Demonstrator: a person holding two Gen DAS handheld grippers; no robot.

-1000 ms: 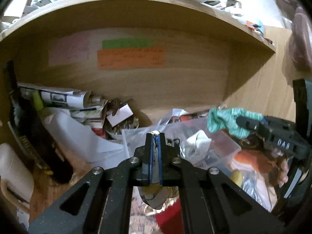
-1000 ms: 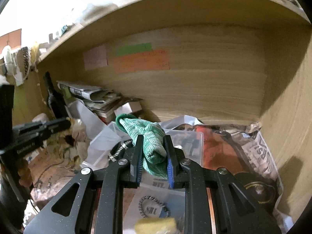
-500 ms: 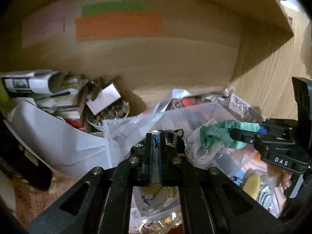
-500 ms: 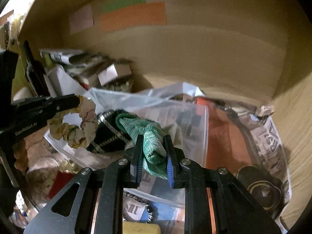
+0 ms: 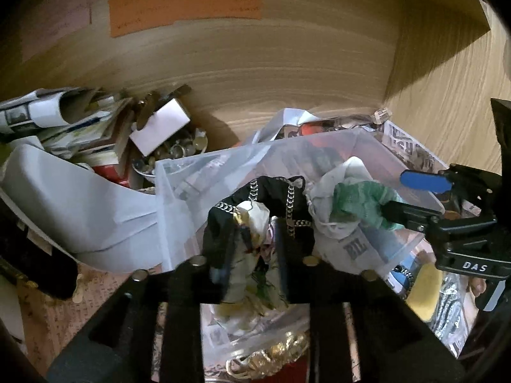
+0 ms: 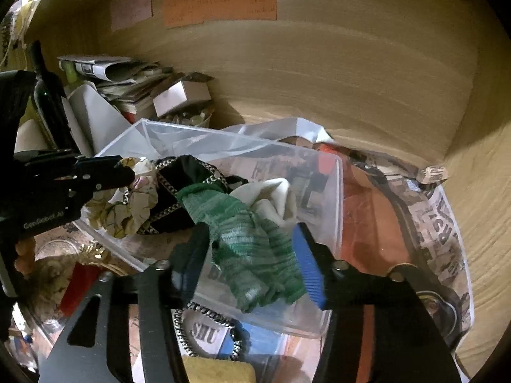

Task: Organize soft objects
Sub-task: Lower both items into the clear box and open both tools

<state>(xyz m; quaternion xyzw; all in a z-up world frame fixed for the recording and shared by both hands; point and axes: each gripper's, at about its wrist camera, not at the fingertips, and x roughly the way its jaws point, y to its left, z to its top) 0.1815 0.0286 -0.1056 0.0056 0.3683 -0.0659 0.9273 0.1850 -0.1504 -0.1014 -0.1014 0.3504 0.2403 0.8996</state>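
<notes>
**Both claws letting go over the clear bin**

The right claw (image 6: 252,268) is spread wide, the green knit sock (image 6: 252,239) slumping loose between its pads over the clear plastic bin (image 6: 332,191). The left claw (image 5: 252,242) is gaping too, the floral scrunchie (image 5: 252,223) draped there. Best to back straight out so no fabric is snagging and both are dropping beside the black chain-trimmed cloth (image 6: 179,188).
</notes>
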